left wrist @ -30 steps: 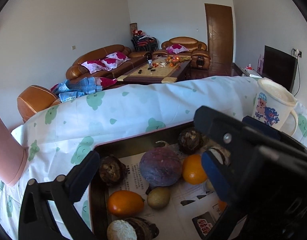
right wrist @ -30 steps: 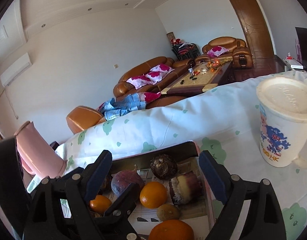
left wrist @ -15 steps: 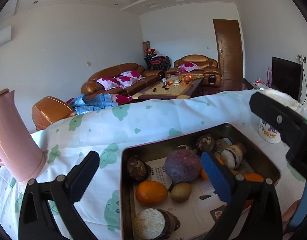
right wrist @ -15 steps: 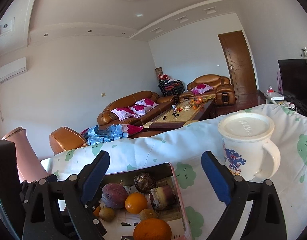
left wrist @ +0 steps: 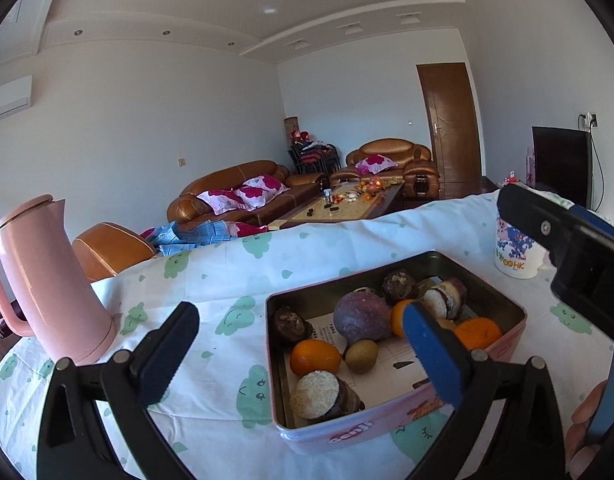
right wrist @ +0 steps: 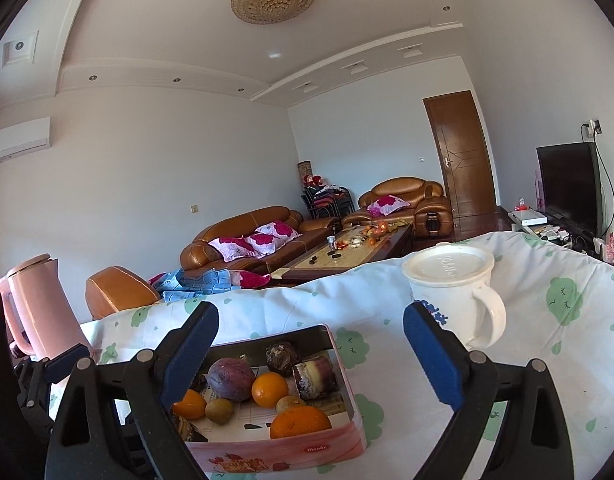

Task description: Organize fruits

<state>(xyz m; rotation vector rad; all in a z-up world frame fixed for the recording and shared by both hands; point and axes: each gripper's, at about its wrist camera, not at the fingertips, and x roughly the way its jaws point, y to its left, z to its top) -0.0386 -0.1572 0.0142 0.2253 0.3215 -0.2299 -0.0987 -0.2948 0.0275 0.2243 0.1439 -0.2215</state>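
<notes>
Standing at the left on the cloud-print tablecloth (left wrist: 235,280) is a pink kettle (left wrist: 47,276); the left gripper (left wrist: 299,344) gapes empty; the pink tin (right wrist: 283,444) holds oranges (right wrist: 269,389), a kiwi (left wrist: 361,356) and taro; the right gripper (right wrist: 311,344) hangs wide, empty; a lidded mug (right wrist: 455,292) sits rightmost.

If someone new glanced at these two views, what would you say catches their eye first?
Probably the pink tin of mixed fruit on the cloud-print tablecloth, with its bright oranges and a big purple fruit. Next come the pink kettle at far left and the lidded white mug to the right.
</notes>
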